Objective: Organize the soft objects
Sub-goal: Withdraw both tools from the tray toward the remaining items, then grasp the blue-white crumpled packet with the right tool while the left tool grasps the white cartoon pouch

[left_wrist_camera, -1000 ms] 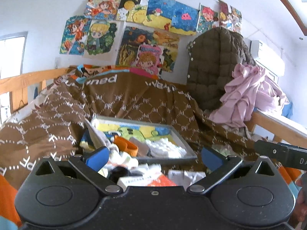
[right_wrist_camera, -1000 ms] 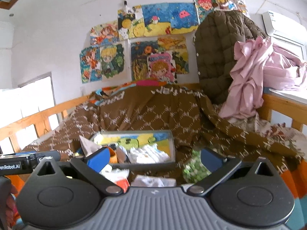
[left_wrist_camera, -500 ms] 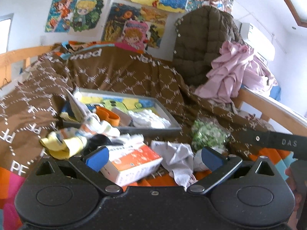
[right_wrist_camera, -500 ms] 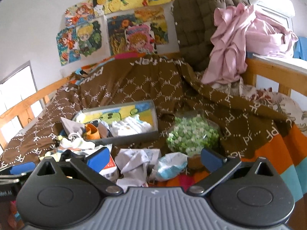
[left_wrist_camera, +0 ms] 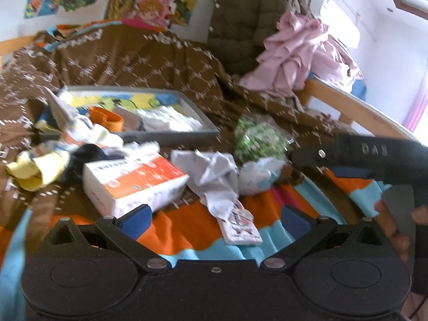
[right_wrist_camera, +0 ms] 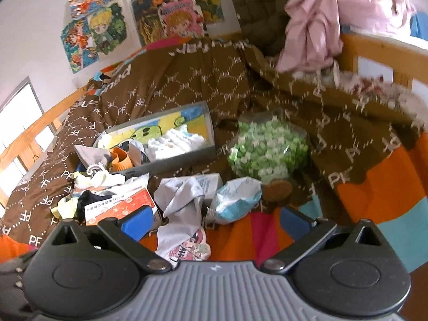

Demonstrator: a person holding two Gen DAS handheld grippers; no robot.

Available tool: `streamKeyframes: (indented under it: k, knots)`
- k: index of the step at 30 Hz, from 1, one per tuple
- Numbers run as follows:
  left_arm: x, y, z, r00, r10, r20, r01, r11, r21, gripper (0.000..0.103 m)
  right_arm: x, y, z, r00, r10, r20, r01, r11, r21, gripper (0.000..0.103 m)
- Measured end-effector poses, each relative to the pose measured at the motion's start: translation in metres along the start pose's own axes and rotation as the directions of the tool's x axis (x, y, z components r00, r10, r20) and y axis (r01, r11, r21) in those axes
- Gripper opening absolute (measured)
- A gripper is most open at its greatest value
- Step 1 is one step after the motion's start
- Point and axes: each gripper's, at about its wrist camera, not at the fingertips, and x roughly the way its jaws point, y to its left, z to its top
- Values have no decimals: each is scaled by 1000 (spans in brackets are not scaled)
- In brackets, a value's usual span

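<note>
- Left tool [left_wrist_camera: 214,218] held wide open over the bed, blue-padded fingers [left_wrist_camera: 133,220] spread apart, nothing between them.
- Right tool [right_wrist_camera: 214,218] likewise spread open and empty, blue pads [right_wrist_camera: 137,222] well apart above the clutter.
- Lay crumpled between the fingers in both views: a soft grey-white cotton garment with a pink cartoon print [right_wrist_camera: 182,208] [left_wrist_camera: 216,179], on the orange and turquoise striped bedding [left_wrist_camera: 187,230].
- Sat just left of that garment: a stiff rectangular white-and-orange cardboard box [left_wrist_camera: 133,184] [right_wrist_camera: 117,206], flat-sided and sharp-cornered.
- Rested just right of the garment: a crinkled white-and-blue plastic packet [right_wrist_camera: 235,200] [left_wrist_camera: 259,174].
- Bulged behind the packet: a rounded clear bag of small green and white pieces [right_wrist_camera: 267,149] [left_wrist_camera: 256,139], lumpy in texture.
- Stood farther back on the brown quilt with white dotted diamond pattern [right_wrist_camera: 187,80]: a shallow grey rectangular tray with a cartoon-printed base [left_wrist_camera: 206,125] [right_wrist_camera: 211,131], holding folded white fabric [left_wrist_camera: 168,119], and an orange curved item [left_wrist_camera: 107,119].
- Spilled by the tray's near left corner: a limp pile of yellow, white and dark socks [left_wrist_camera: 53,160] [right_wrist_camera: 88,187].
- Draped over the wooden bed rail [right_wrist_camera: 374,53]: rumpled pink cloth [left_wrist_camera: 299,53] beside a quilted brown padded jacket [left_wrist_camera: 254,13].
- Shown only by the left view: the other black handle marked "DAS" [left_wrist_camera: 361,155] with gripping fingers of a hand [left_wrist_camera: 393,230].
- Shown only by the right view: a bright window [right_wrist_camera: 16,123] at far left.
- Motion blur softened fine detail, especially in the left view.
</note>
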Motion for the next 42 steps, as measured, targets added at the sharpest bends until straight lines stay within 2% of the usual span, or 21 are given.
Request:
streamKeyframes:
  k: [4, 12, 19, 21, 23, 31, 34, 38, 42]
  knots:
    - [18, -4, -3, 999, -33, -42, 34, 999, 21, 102, 14, -3, 5, 999, 14, -46, -14, 1000, 8, 103]
    - [52, -11, -7, 992, -73, -105, 79, 996, 47, 102, 45, 1, 14, 994, 7, -110, -12, 999, -49, 103]
    - [82, -14, -8, 983, -103, -155, 117, 989, 87, 102, 73, -13, 24, 991, 24, -134, -17, 999, 51, 103]
    - [87, -15, -8, 978, -123, -167, 139, 986, 92, 98, 80, -17, 26, 990, 33, -138, -21, 996, 82, 103]
    - [92, -15, -8, 973, -142, -182, 160, 983, 93, 89, 87, -20, 26, 989, 32, -146, -17, 994, 107, 103]
    - [103, -15, -11, 967, -152, -203, 171, 982, 81, 81, 105, -26, 26, 986, 45, -162, -10, 978, 207, 99]
    - [107, -16, -12, 968, -138, -209, 159, 983, 88, 78, 110, -31, 24, 983, 67, -170, -21, 965, 260, 95]
    - [113, -13, -14, 967, -102, -233, 125, 988, 89, 61, 114, -36, 23, 982, 87, -166, -31, 948, 316, 85]
    - [113, -8, -13, 966, -116, -230, 128, 991, 38, 60, 116, -38, 21, 981, 93, -172, -29, 939, 343, 79]
